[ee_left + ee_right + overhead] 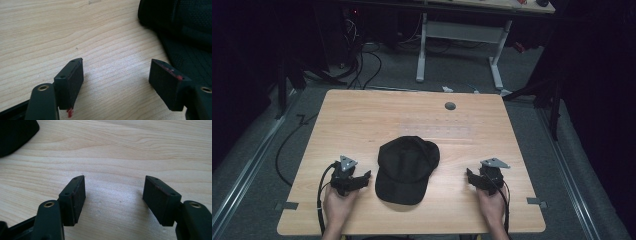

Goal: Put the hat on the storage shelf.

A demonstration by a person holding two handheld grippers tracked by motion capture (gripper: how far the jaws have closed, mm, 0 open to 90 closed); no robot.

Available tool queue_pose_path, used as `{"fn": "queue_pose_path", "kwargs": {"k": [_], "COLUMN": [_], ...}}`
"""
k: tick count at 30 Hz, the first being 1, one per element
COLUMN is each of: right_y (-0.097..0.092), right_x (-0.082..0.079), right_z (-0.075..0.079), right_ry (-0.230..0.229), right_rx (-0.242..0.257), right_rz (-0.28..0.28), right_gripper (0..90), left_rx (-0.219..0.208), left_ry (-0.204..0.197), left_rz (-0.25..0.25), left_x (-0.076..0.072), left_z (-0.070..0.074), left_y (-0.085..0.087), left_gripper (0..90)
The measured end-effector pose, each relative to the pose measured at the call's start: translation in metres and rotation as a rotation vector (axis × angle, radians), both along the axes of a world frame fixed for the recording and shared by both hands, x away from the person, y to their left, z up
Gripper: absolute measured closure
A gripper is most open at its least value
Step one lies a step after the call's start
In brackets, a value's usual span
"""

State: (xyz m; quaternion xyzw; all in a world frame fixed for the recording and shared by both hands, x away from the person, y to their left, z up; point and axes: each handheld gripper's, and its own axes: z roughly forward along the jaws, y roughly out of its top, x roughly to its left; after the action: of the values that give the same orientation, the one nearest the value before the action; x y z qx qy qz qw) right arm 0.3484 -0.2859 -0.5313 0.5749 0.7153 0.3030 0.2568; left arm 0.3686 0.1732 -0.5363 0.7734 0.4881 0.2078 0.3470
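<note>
A black baseball cap (406,168) lies in the middle of the wooden table (362,120), brim toward the person. My left gripper (366,176) rests on the table just left of the cap, jaws pointing at it. Its own view has the jaws (116,83) standing wide apart over bare wood, with the cap (185,27) at the upper right. My right gripper (469,175) sits on the table to the right of the cap, a short gap away. In its view my right gripper (115,200) is open with nothing between the pads, and the cap's edge (15,132) shows at top left.
A round grey grommet (450,106) is set in the table near its far edge. Beyond the table stands a white desk frame (462,35), with cables (362,65) on the dark floor. Small tape tabs (287,205) mark the table's front corners.
</note>
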Motion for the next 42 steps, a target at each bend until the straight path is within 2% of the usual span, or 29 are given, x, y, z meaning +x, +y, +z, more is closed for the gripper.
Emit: {"fn": "queue_pose_path", "kwargs": {"k": [19,23,27,36,42], "right_y": [0.0006,0.0015,0.0016,0.0006,0.0004], "right_x": [0.0002,0.0001,-0.0002,-0.0019,-0.0075], "right_z": [0.0002,-0.0001,0.0001,0.0014,0.0077], "right_ry": [0.004,0.009,0.011,0.010,-0.008], "right_rx": [-0.002,-0.002,-0.003,0.023,0.055], "right_rz": [0.013,0.033,0.042,0.036,0.064], "right_gripper": [34.2,29.4,29.1,36.7,39.3], "left_rx": [0.000,0.000,0.000,0.000,0.000], "left_ry": [0.000,0.000,0.000,0.000,0.001], "left_rz": [0.001,0.001,0.002,0.001,0.000], "left_x": [0.0000,0.0000,0.0000,-0.0001,-0.0001], "left_z": [0.0000,0.0000,0.0001,0.0001,0.0000], "left_y": [-0.0001,-0.0002,-0.0002,-0.0003,-0.0003], "left_gripper": [28.3,28.3,28.3,28.1,28.0]}}
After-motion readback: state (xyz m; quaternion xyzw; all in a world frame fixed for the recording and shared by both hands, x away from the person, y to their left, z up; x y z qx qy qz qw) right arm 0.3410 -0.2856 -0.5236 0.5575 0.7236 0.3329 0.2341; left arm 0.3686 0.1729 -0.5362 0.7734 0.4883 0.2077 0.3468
